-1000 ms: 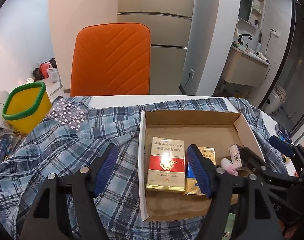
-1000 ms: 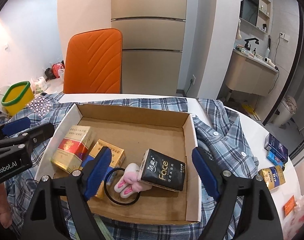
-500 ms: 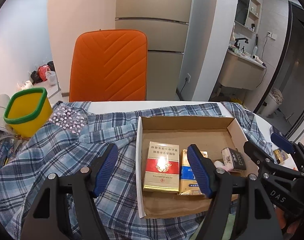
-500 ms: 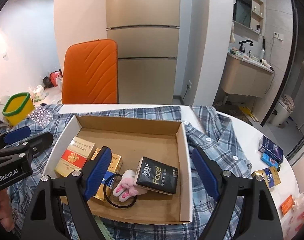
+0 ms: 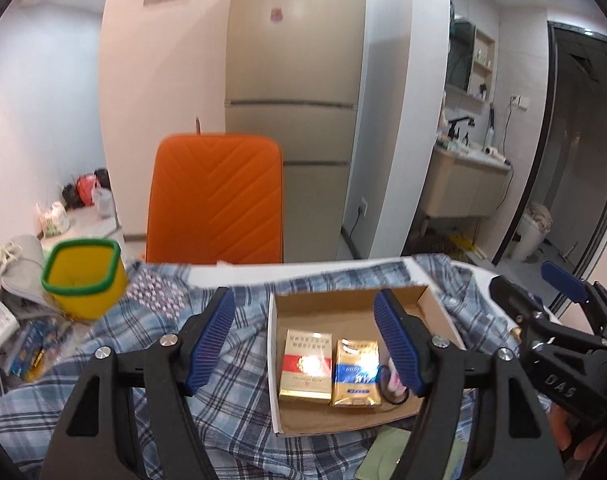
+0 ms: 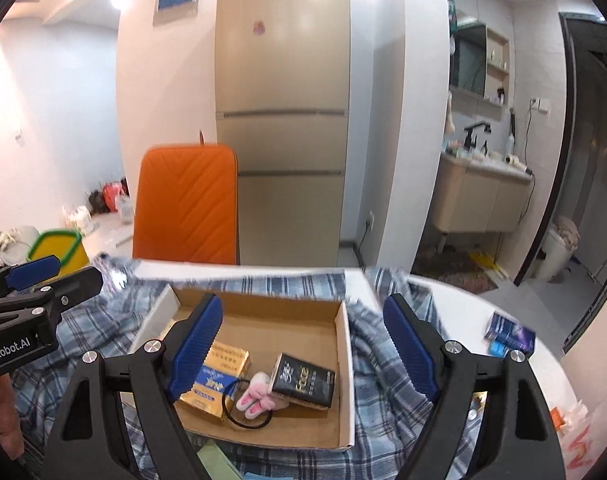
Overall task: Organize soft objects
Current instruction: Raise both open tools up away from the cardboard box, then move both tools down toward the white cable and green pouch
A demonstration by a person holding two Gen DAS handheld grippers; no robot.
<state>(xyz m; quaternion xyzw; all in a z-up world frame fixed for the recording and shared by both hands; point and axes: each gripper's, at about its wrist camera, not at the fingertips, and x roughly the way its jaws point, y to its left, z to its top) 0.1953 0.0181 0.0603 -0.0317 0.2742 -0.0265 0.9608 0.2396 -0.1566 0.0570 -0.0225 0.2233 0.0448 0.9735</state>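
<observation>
A shallow cardboard box (image 5: 343,300) (image 6: 345,344) sits on a blue plaid shirt (image 5: 239,360) (image 6: 383,376) spread over the table. In it lie a red-and-gold pack (image 5: 305,364), a gold-and-blue pack (image 5: 355,372) (image 6: 219,372), a black "Face" tissue pack (image 6: 303,380) and a pink bunny hair tie (image 6: 255,396). My left gripper (image 5: 303,338) is open and empty, raised above the box's left side. My right gripper (image 6: 303,344) is open and empty, raised above the box.
An orange chair (image 5: 217,200) stands behind the table. A yellow bin with a green rim (image 5: 83,276) is at the left. Small blue boxes (image 6: 509,336) lie on the white table at the right. A green cloth (image 5: 399,456) shows at the near edge.
Both grippers have lifted and pulled back from the box, so it looks smaller and lower in both views. Both stay open and empty. The box contents have not moved.
</observation>
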